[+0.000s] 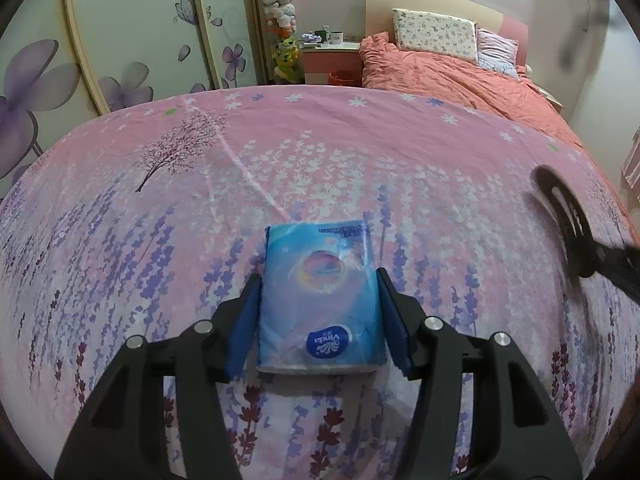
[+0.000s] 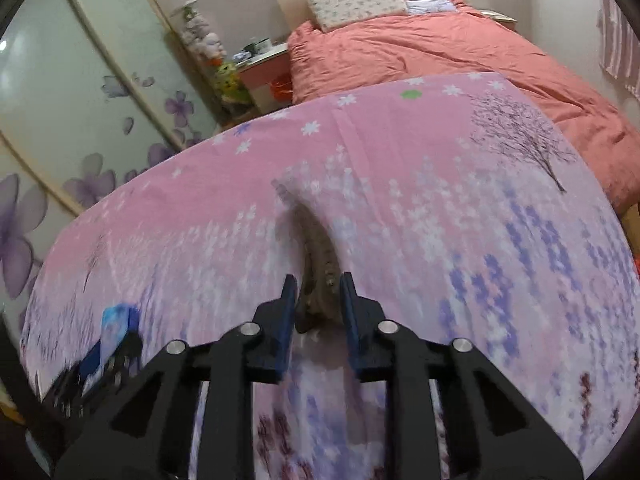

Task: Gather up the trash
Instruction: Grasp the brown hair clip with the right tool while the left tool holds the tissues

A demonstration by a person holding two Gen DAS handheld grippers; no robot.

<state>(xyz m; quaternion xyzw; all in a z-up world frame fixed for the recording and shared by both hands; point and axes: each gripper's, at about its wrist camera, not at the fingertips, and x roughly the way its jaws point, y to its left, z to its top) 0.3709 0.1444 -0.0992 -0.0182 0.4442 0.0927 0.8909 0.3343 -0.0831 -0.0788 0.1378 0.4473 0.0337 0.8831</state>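
blue tissue pack: soft plastic wrap with a rainbow swirl and a round blue logo, lying flat on the cloth, its long sides touching the pads on either side. brown strip: thin, curved, mottled, motion-blurred, its near end between two pads, arching away above the cloth.

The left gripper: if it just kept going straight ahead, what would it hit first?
The blue tissue pack is already between the fingers of the left gripper, which appear to hold it, so it would push that along. Beyond lies only the pink flowered sheet, as far as depth shows.
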